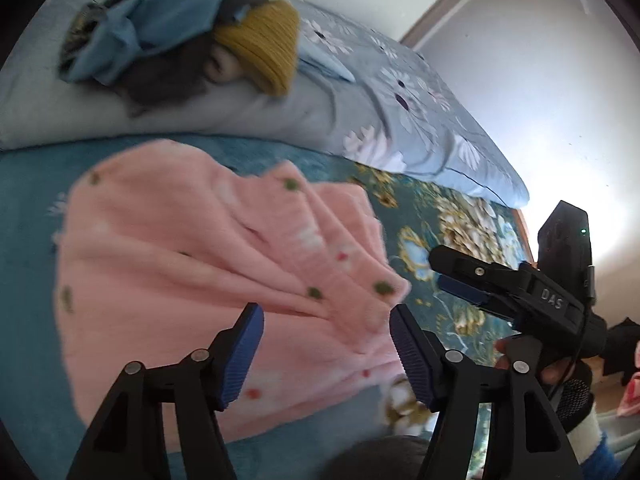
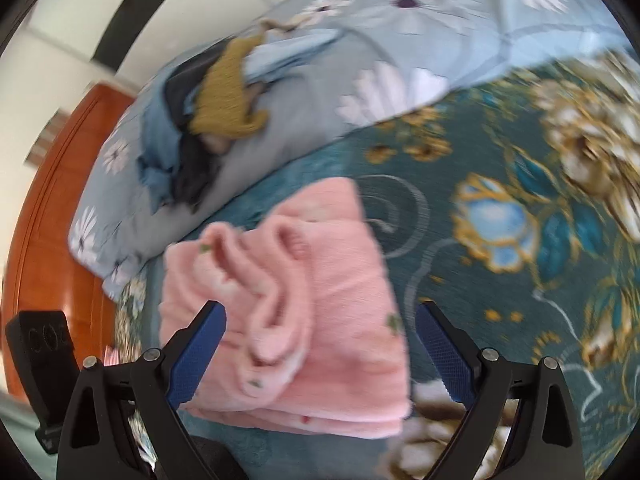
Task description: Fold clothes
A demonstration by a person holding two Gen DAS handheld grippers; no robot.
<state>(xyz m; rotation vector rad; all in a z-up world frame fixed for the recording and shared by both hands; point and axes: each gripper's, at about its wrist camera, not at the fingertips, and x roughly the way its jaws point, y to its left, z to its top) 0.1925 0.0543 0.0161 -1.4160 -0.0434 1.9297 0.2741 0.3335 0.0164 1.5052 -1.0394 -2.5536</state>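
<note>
Left wrist view: the left gripper (image 1: 326, 340) was seen with its jaws standing well apart, the blue ribbed pads (image 1: 242, 354) clear of any cloth and nothing gripped between them. Beneath and beyond them the pink garment (image 1: 192, 264) was spread in loose folds on the teal floral bedspread (image 1: 460, 240), its fleecy surface dotted with small green and red marks. The picture was blurred, so the finer detail of the folds could not be made out. Farther back a pale blue flowered quilt (image 1: 400, 120) was bunched along the bed, and on it a pile of clothes (image 1: 180, 36) was heaped: a blue piece, a dark piece and a mustard knitted one. To the right, the right gripper (image 1: 460, 280) was seen from the side above the bedspread, near the edge of the pink garment but not touching it.

In the right wrist view, the right gripper (image 2: 320, 354) was shown with its jaws wide apart and nothing held. The pink garment (image 2: 320, 300) lay below and between the pads, folded into a rough block with a rolled part on top. The flowered quilt (image 2: 380, 60) and the pile of clothes (image 2: 212, 108) were seen beyond it, well apart from the garment. An orange wooden panel (image 2: 52, 208) stood at the left.
</note>
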